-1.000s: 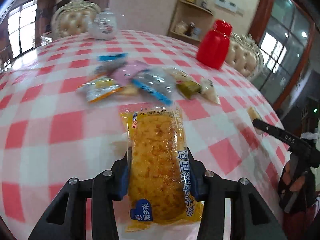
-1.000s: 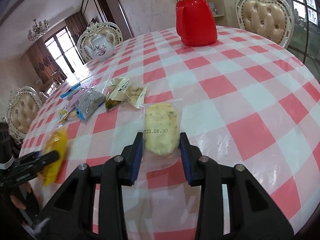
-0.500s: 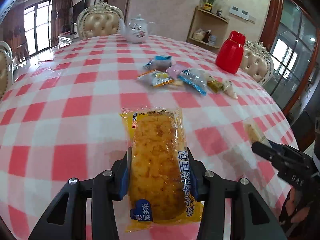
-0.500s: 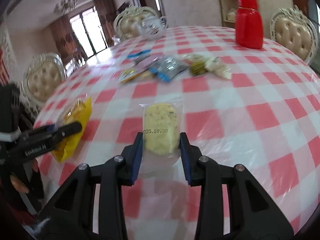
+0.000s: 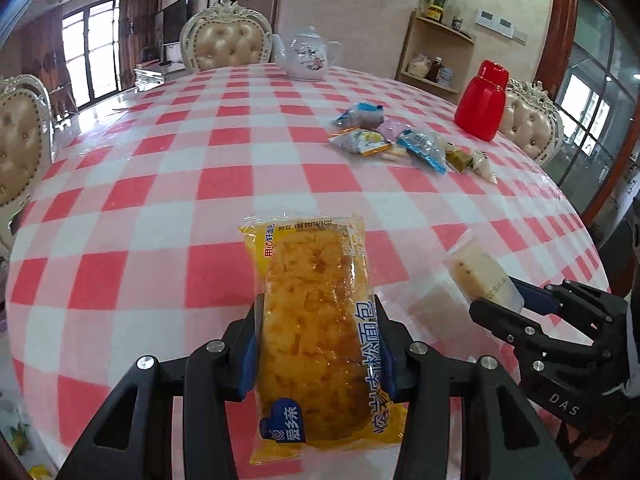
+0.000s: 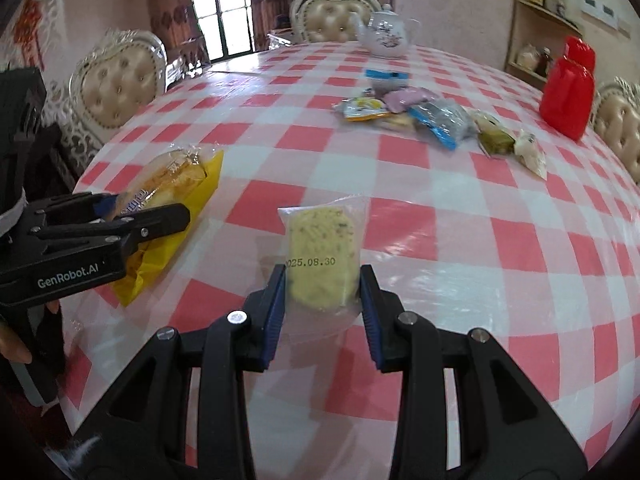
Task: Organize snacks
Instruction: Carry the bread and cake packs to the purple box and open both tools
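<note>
The left gripper [image 5: 318, 344] has its jaws squeezed on a yellow bread packet [image 5: 316, 328], which sticks out in front of it over the near edge of the tabletop [image 5: 160, 184]. The packet has blue writing and a blue heart on it. The right gripper [image 6: 322, 312] has its jaws pressed on a clear cookie packet [image 6: 322, 264] with the date 2025.08.30 printed on it. The pale round cookie inside has small dark bits in it. The 2 grippers are side by side, near each other but not touching, and each one shows up in the other's view. Both packets are over the near part of the tabletop, which has a cloth of red and white squares. Farther back, well apart from the grippers, lies a small pile of snacks [image 6: 420, 114]. In it are a blue and clear bag [image 6: 440, 122], a pink packet [image 6: 404, 98], a yellow and white packet [image 6: 362, 108], a green one [image 6: 496, 140] and a white one [image 6: 532, 152]. They lie close together and some overlap. A red jug [image 6: 568, 92] stands to the right of the pile. A white teapot [image 6: 386, 36] with flowers on it stands at the far side, in front of a padded chair [image 6: 332, 14].
</note>
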The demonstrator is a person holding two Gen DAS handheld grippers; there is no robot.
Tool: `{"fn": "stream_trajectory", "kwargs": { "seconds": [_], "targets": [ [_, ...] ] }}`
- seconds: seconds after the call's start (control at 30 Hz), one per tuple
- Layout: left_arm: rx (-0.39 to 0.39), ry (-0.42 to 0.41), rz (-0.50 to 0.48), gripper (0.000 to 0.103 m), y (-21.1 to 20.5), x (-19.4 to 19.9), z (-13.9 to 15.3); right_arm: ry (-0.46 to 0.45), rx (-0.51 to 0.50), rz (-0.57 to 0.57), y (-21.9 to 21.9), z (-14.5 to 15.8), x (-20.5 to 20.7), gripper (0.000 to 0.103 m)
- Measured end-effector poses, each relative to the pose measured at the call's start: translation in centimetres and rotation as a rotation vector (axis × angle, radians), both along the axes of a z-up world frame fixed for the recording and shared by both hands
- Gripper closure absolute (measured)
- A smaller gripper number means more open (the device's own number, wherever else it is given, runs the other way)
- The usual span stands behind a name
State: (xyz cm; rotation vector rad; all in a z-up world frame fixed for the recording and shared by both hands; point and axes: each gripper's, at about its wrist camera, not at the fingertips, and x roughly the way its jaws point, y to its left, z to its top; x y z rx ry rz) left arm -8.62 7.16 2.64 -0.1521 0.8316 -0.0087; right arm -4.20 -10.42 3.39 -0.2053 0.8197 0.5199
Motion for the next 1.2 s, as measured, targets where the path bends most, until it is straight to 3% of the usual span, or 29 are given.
{"fn": "stream_trajectory", "kwargs": {
  "seconds": [0.63, 1.2],
  "targets": [
    [0.031, 0.017, 0.091, 0.055, 5.3, -5.2, 0.2, -0.022, -0.011, 0.163, 6.8, 0.7, -3.9, 0.064],
    [0.046, 0.020, 0.292, 0.055, 13.8, -12.3, 0.8, 0.009, 0.067, 0.421, 16.1, 1.2, -8.1, 0.064]
  ]
}}
